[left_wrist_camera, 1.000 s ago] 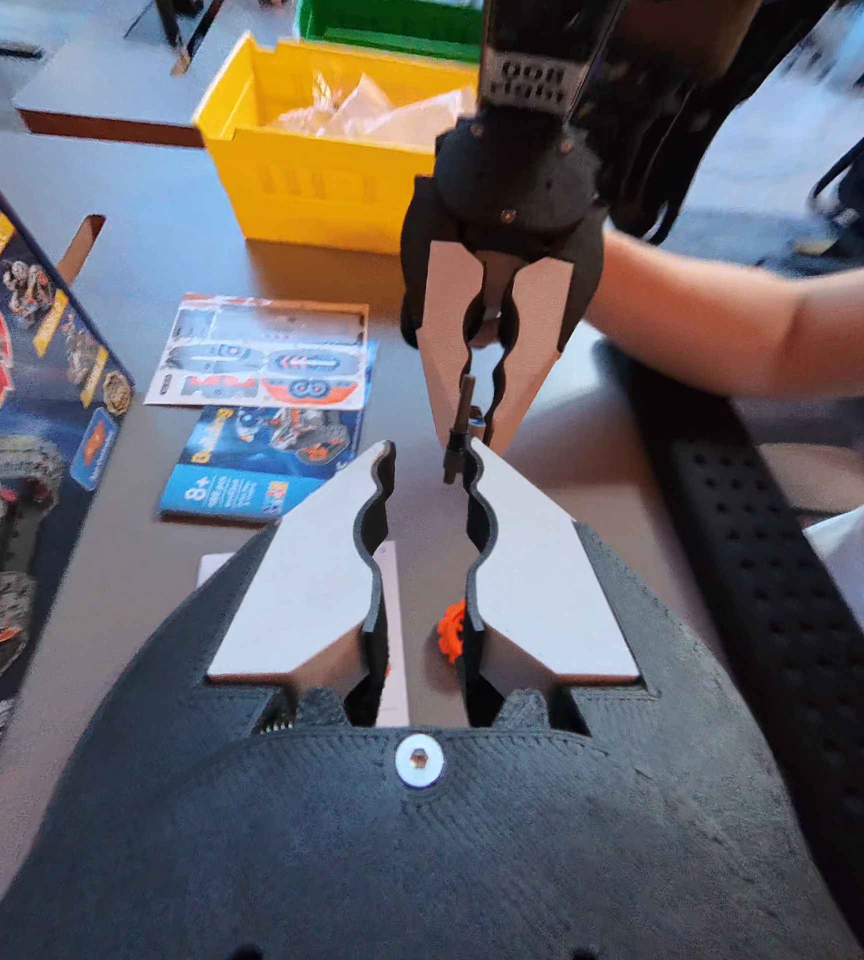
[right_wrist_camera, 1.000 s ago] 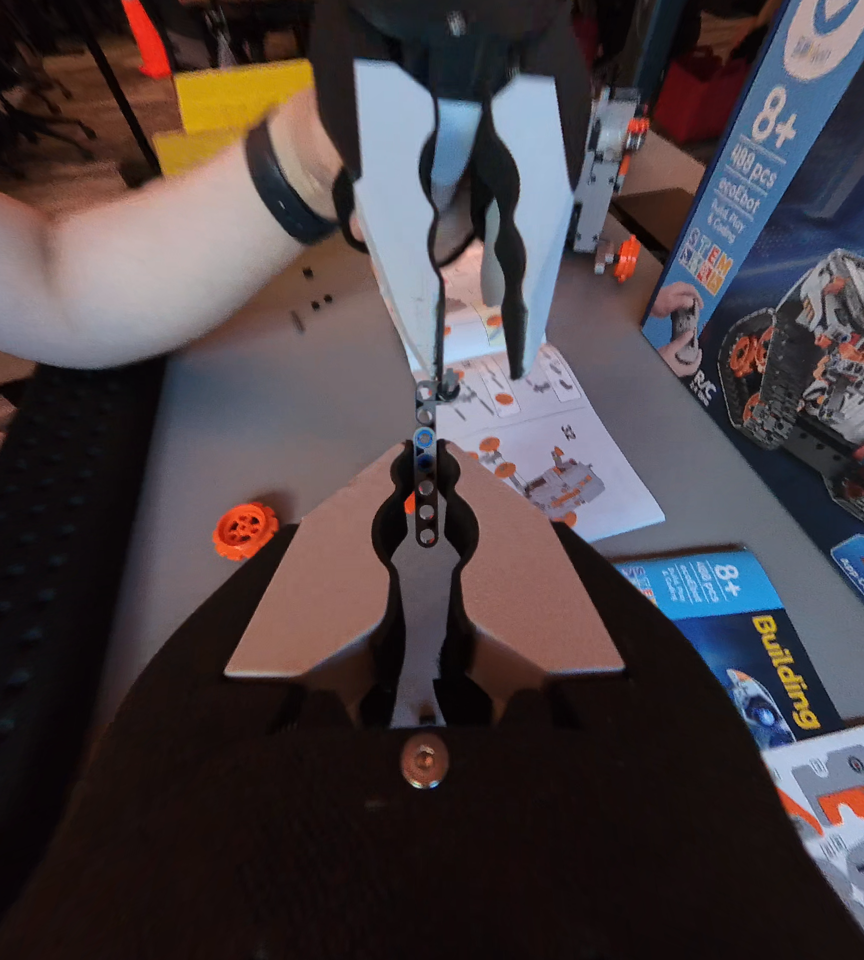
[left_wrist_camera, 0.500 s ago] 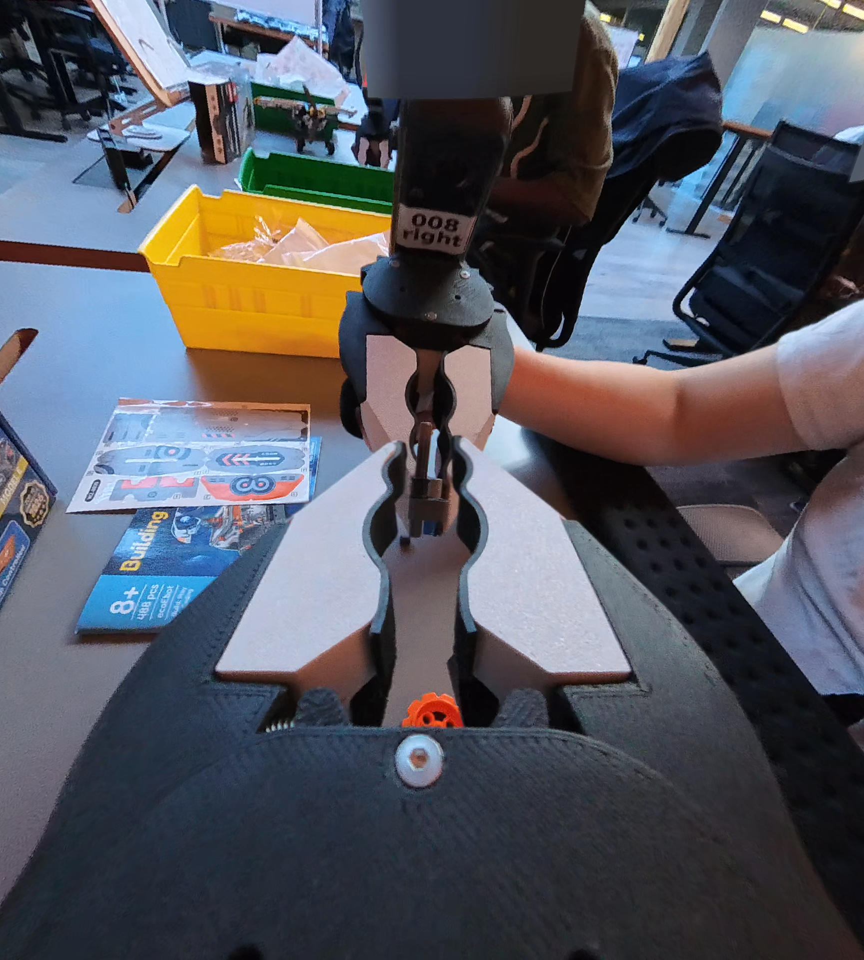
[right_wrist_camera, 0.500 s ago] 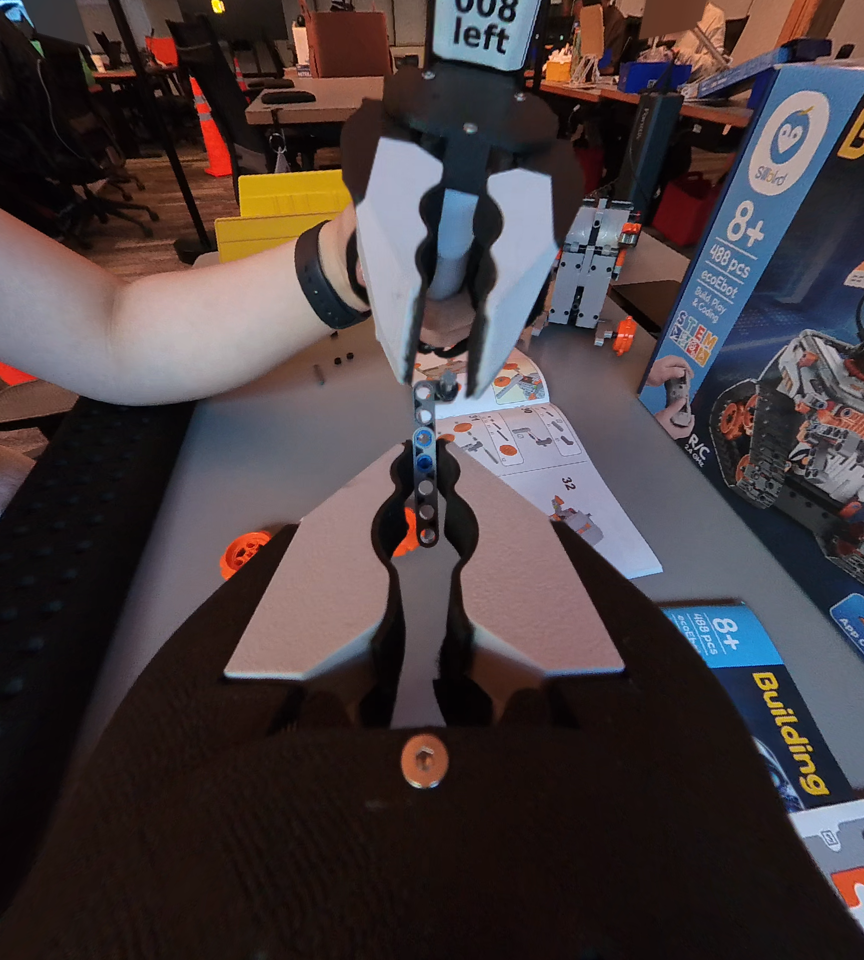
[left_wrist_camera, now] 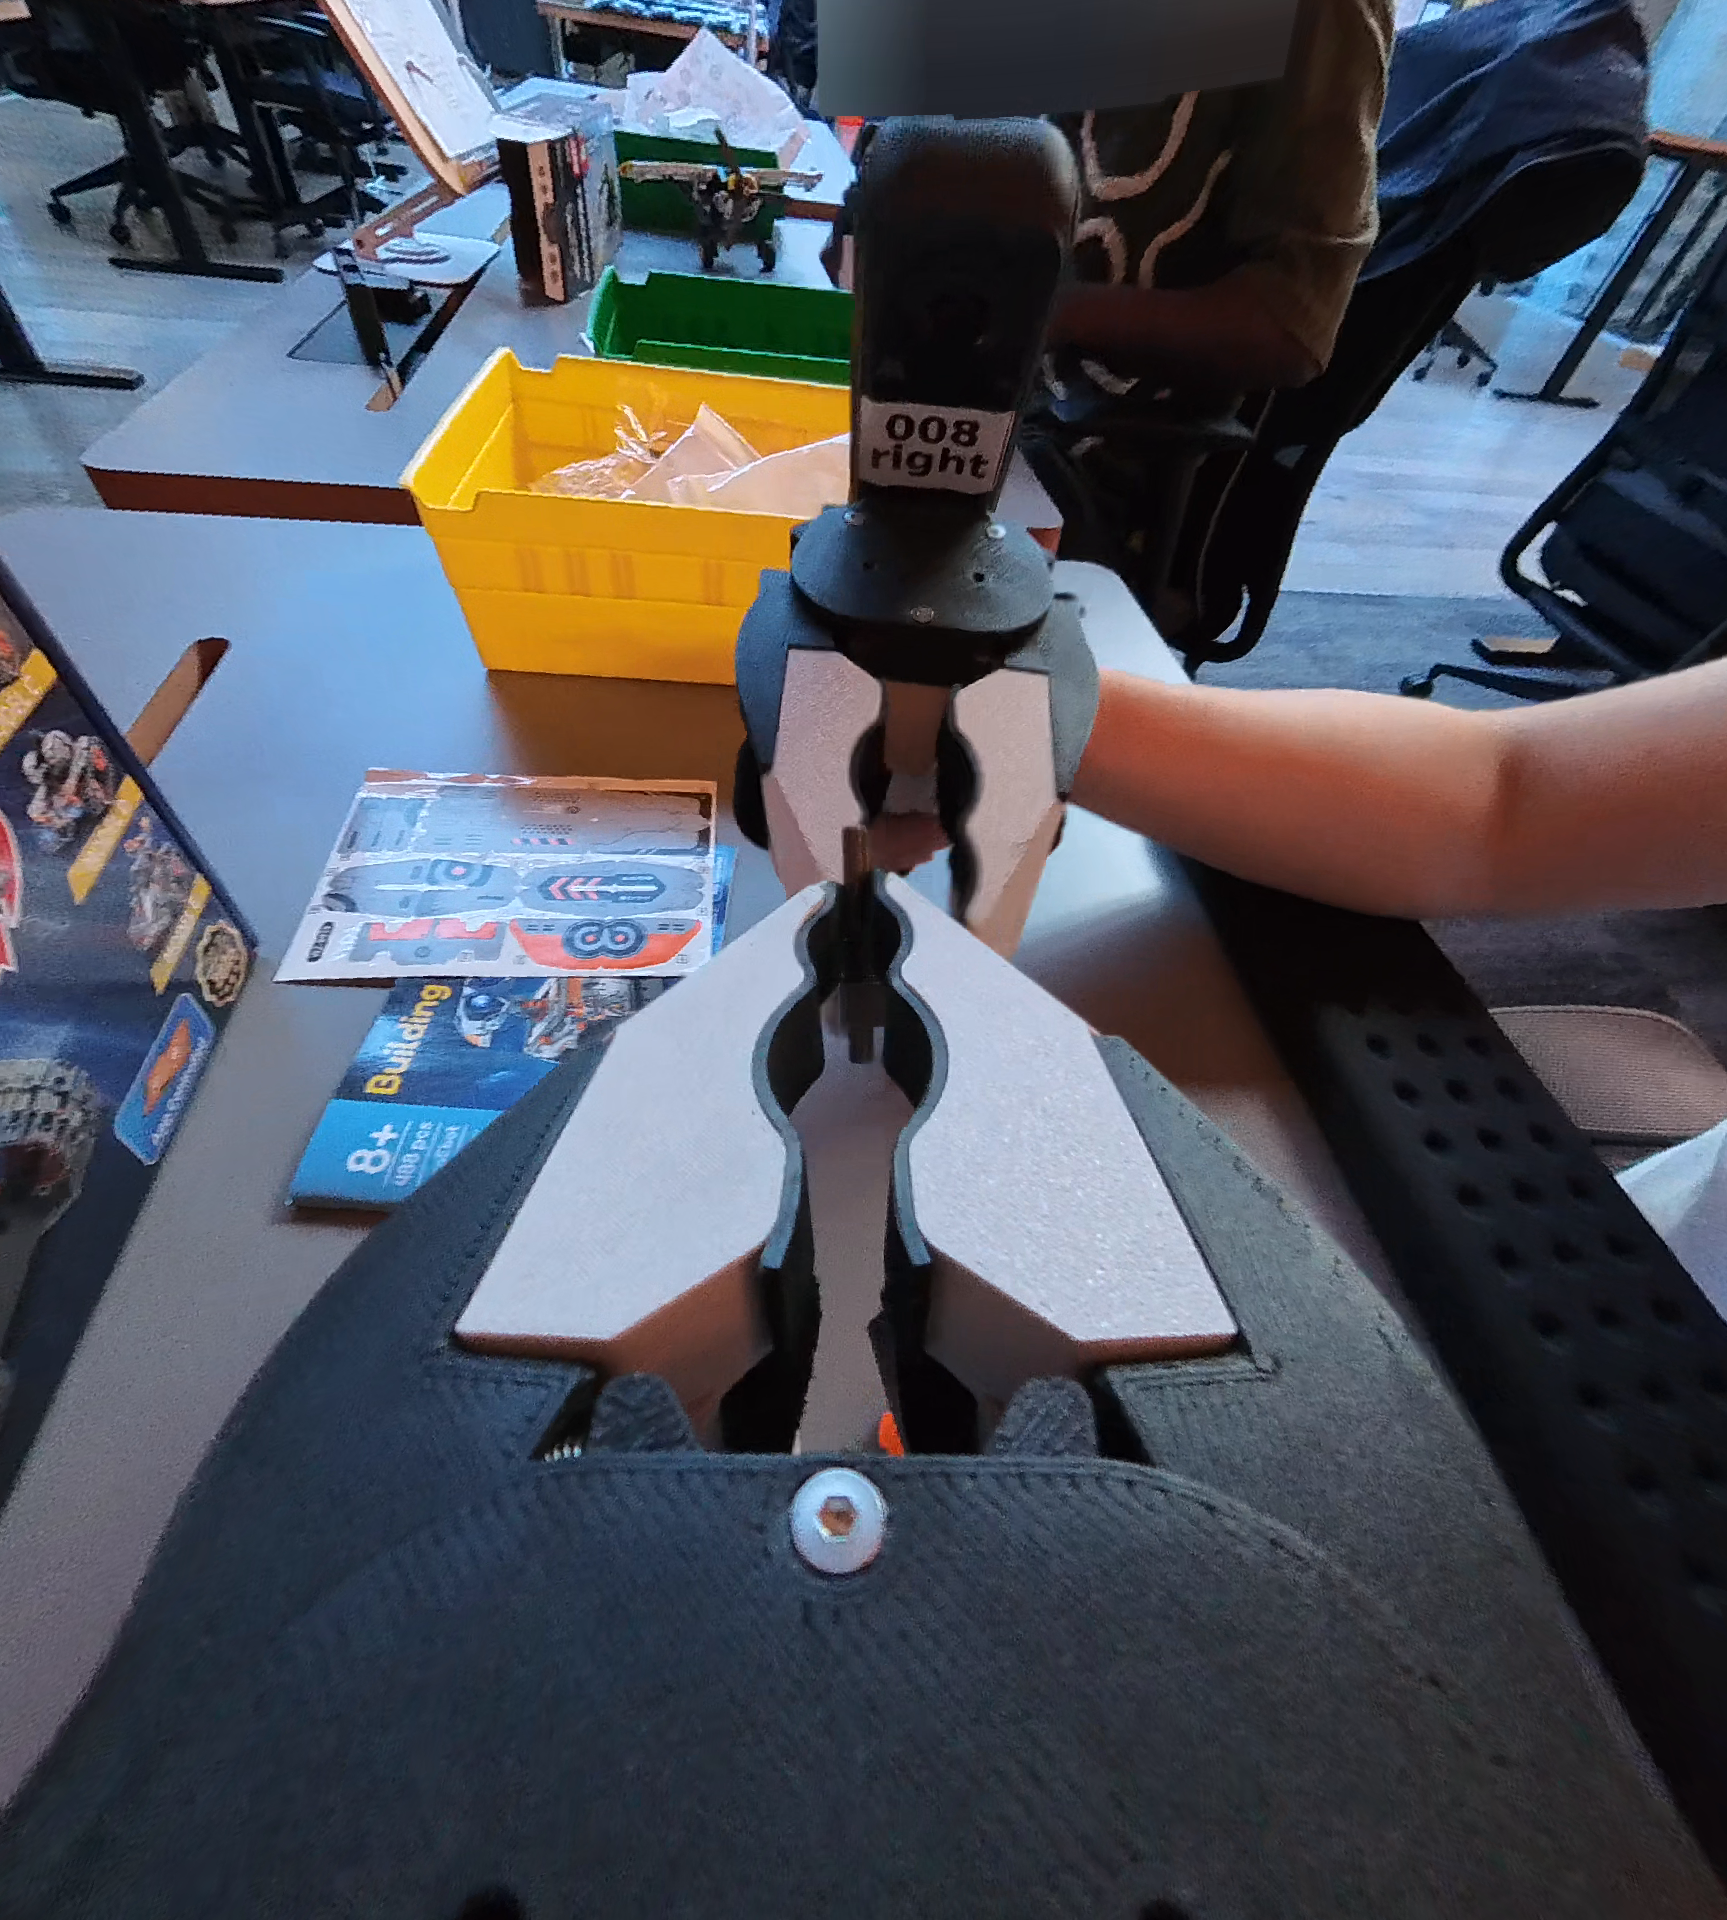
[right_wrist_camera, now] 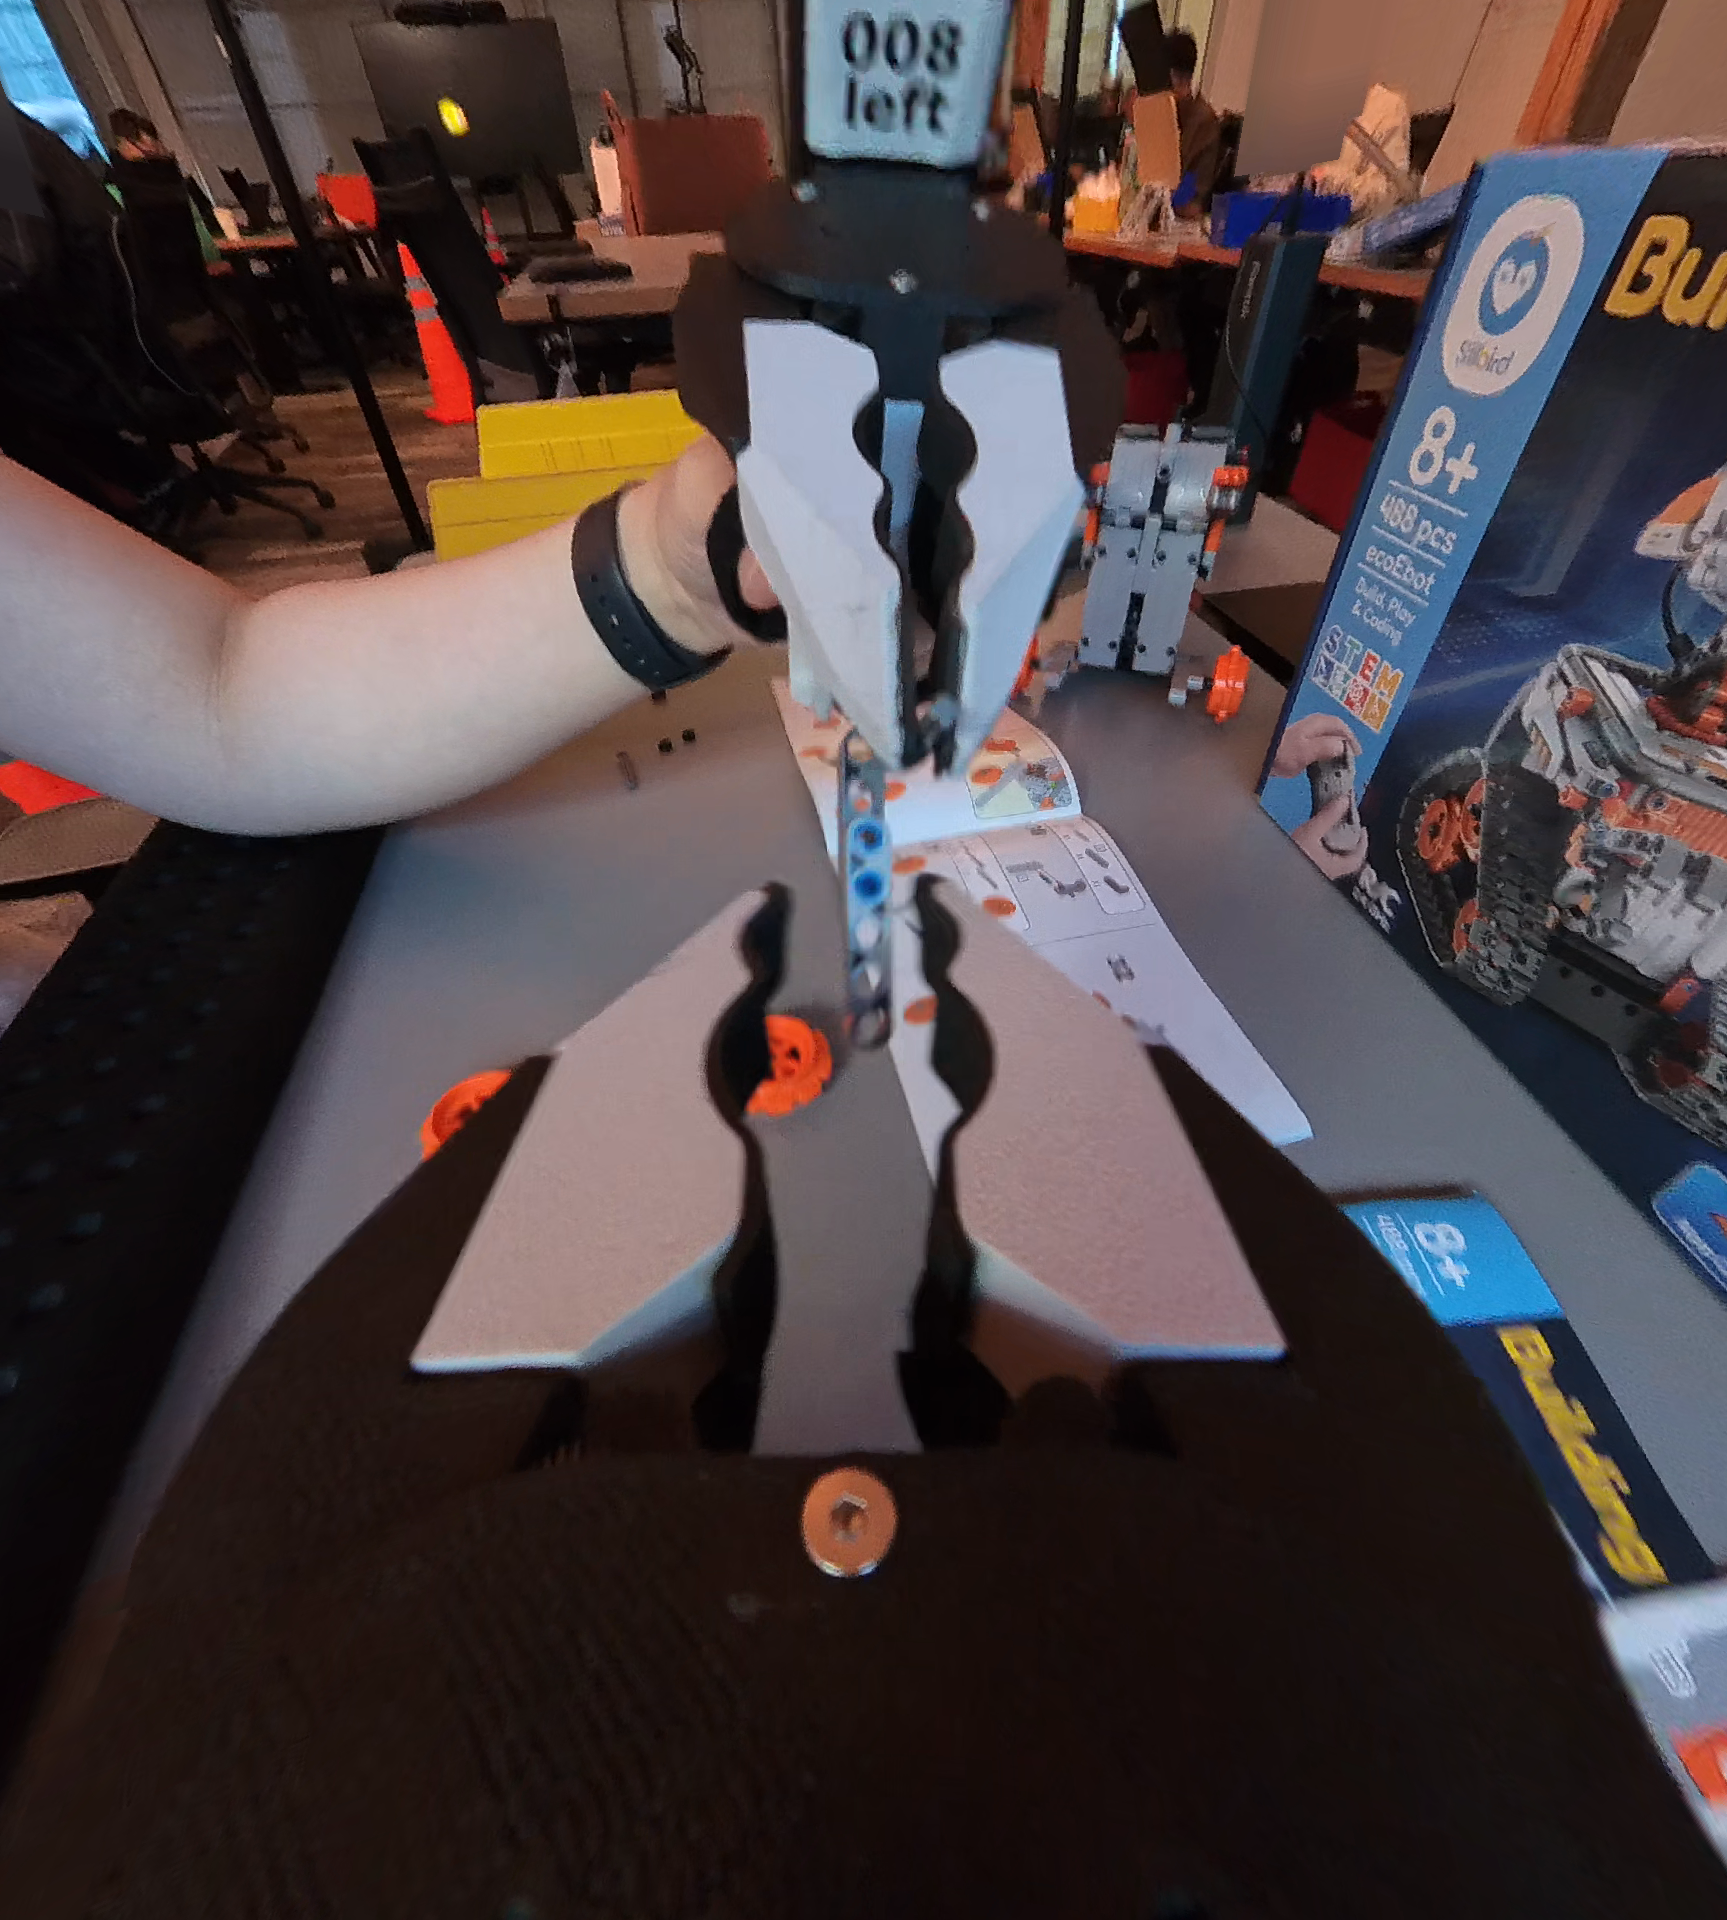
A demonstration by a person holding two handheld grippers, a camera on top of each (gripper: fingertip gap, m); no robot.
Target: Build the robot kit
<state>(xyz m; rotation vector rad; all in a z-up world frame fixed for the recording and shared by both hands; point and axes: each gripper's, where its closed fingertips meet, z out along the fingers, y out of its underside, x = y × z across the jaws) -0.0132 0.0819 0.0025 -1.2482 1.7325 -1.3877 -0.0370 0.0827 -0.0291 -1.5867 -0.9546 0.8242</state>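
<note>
The left claw [left_wrist_camera: 854,914] is pinched shut — the right claw [right_wrist_camera: 848,894] faces it, spread apart.

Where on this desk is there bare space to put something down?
Bare tabletop lies between the yellow bin, the big toy box and the sticker sheet. It is crowded around the open instruction booklet, with orange wheels and both grippers meeting there.

Two wrist cameras face each other close across the grey table [left_wrist_camera: 339,623], each framing the opposite gripper, sharing the tabletop between them.
</note>
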